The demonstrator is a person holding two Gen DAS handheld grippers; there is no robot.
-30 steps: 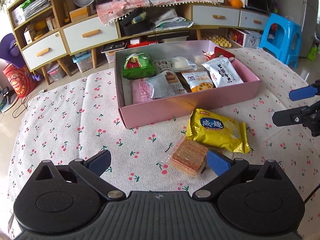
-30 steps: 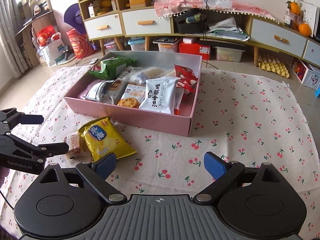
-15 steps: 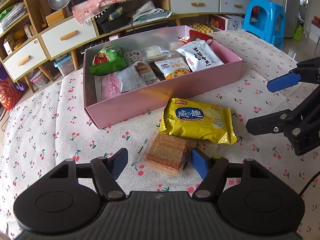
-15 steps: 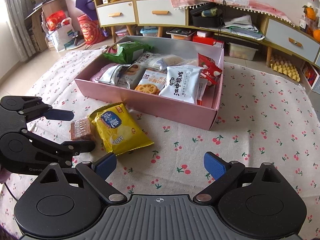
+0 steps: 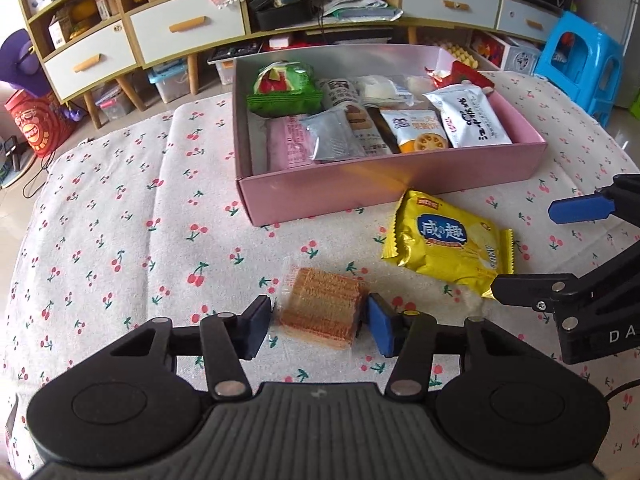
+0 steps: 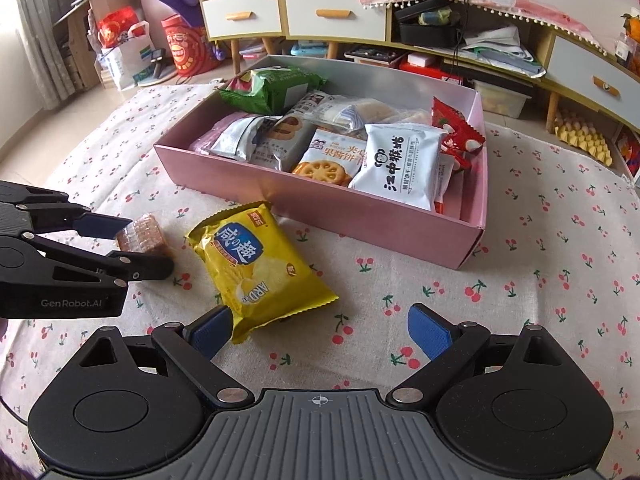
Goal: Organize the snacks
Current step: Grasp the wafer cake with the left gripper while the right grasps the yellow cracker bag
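Note:
A clear-wrapped brown wafer packet (image 5: 320, 300) lies on the cherry-print cloth. My left gripper (image 5: 318, 320) straddles it and its jaws are closing. The right pad is at the wafer's edge and a thin gap shows at the left pad. In the right wrist view the same gripper (image 6: 136, 244) brackets the wafer packet (image 6: 144, 234). A yellow cracker packet (image 6: 260, 268) lies beside it. My right gripper (image 6: 320, 332) stands open, and the packet's near corner rests by its left pad. The pink box (image 5: 380, 184) behind them holds several snack packets.
The pink box (image 6: 320, 216) sits just beyond the yellow packet (image 5: 444, 240). My right gripper (image 5: 528, 252) reaches in from the right edge of the left wrist view. Low cabinets with drawers (image 5: 188, 32) and a blue stool (image 5: 580, 60) stand past the cloth's far edge.
My left jaws have narrowed from wide open to close around the wafer packet. My right gripper has come lower and nearer, so the yellow packet's corner now lies at its left pad.

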